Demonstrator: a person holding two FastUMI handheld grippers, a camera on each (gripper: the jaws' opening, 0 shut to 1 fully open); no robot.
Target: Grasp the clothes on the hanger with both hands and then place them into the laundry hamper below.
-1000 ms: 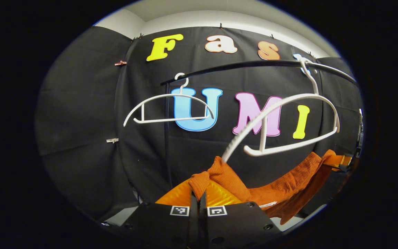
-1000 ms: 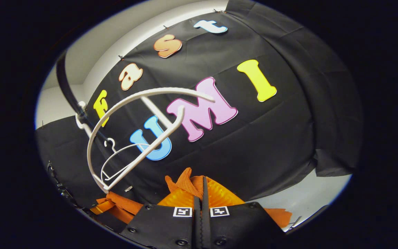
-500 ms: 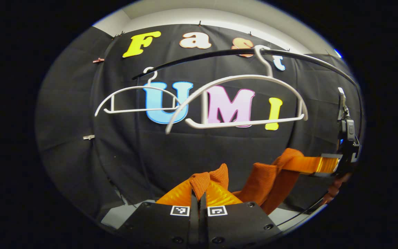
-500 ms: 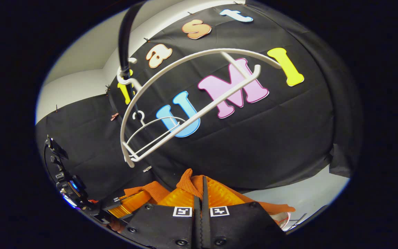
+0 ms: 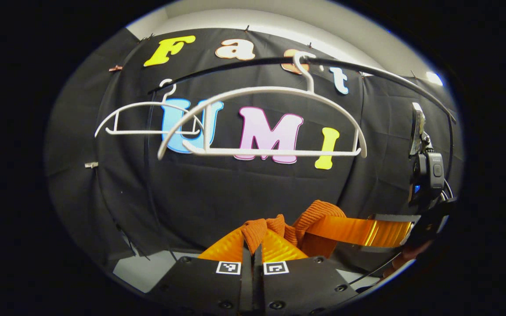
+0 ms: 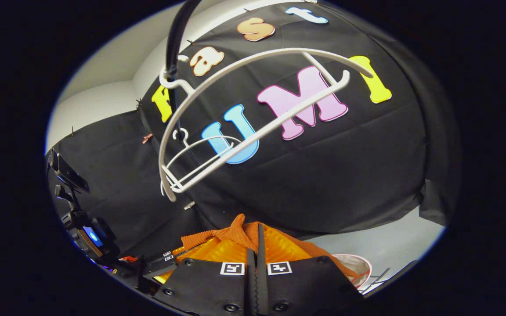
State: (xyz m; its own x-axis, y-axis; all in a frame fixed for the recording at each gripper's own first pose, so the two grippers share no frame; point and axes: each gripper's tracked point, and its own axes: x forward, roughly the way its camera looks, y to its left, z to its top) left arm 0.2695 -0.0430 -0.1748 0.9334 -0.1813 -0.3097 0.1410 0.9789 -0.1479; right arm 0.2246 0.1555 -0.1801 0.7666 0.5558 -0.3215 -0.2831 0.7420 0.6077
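Note:
The orange knitted garment (image 5: 321, 210) hangs bunched between both grippers, below and clear of the bare white hanger (image 5: 270, 123). In the left gripper view my left gripper (image 5: 253, 241) is shut on one fold of it. The right gripper (image 5: 323, 226) comes in from the right, shut on the cloth close beside it. In the right gripper view my right gripper (image 6: 257, 239) pinches the garment (image 6: 237, 230), and the left gripper (image 6: 165, 261) sits at lower left. The near hanger (image 6: 253, 109) hangs empty overhead. A pale round rim (image 6: 358, 263), perhaps the hamper, lies at lower right.
A black rail (image 5: 367, 70) carries the near hanger and a second empty white hanger (image 5: 143, 118) farther left. That rail (image 6: 174, 39) rises at upper left in the right gripper view. Pale floor (image 6: 393, 241) lies below the cloth wall.
The garment slid off the near hanger, which swung back level. Both grippers came closer together with the cloth bunched between them. The round rim came into the right gripper view.

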